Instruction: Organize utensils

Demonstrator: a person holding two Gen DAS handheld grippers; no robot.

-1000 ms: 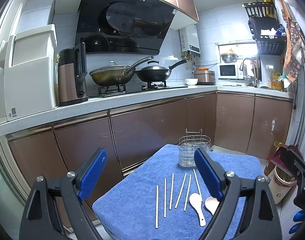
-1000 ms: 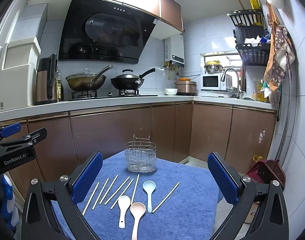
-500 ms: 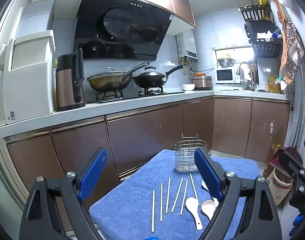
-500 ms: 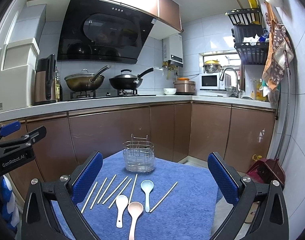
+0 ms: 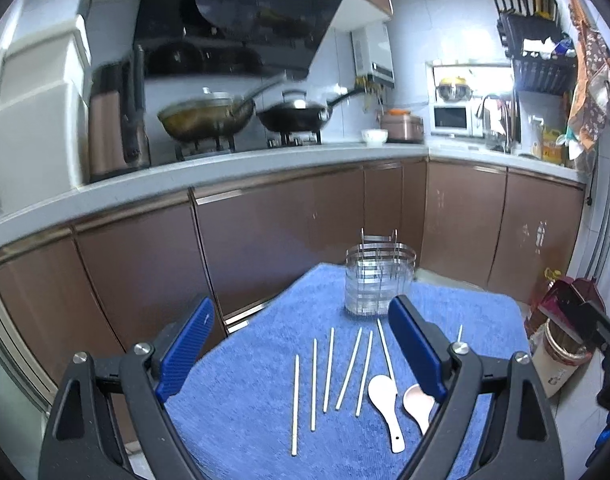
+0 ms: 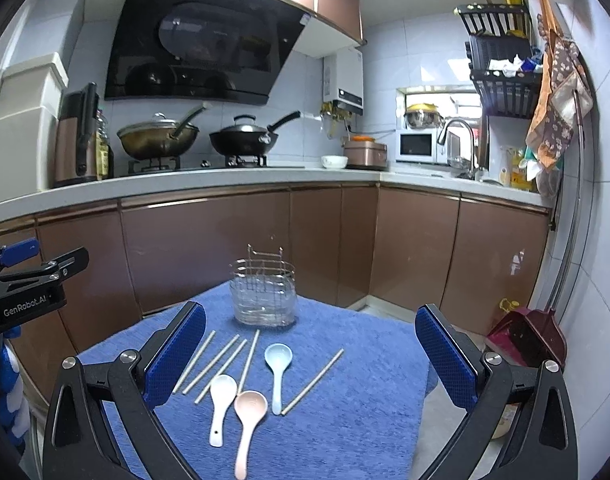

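Note:
A wire utensil holder [image 6: 263, 295] stands at the far side of a blue towel [image 6: 365, 400]; it also shows in the left wrist view [image 5: 379, 280]. In front of it lie several chopsticks [image 6: 219, 362], a white spoon [image 6: 221, 404], a pink spoon [image 6: 247, 420] and a light blue spoon [image 6: 277, 368]. One chopstick [image 6: 313, 381] lies apart to the right. In the left wrist view the chopsticks [image 5: 329, 368], white spoon [image 5: 387, 404] and pink spoon [image 5: 417, 402] show. My left gripper [image 5: 301, 354] and right gripper [image 6: 311, 358] are both open and empty, above the towel's near side.
Brown cabinets [image 6: 225, 248] and a counter [image 6: 185, 188] with two woks run behind the towel. A red dustpan [image 6: 529, 334] stands on the floor at the right. The left gripper's body [image 6: 21, 296] shows at the left edge of the right wrist view.
Both grippers have tilted down a little toward the towel, so the utensils sit higher in view. The left view is blurred by motion. Nothing on the towel has moved.

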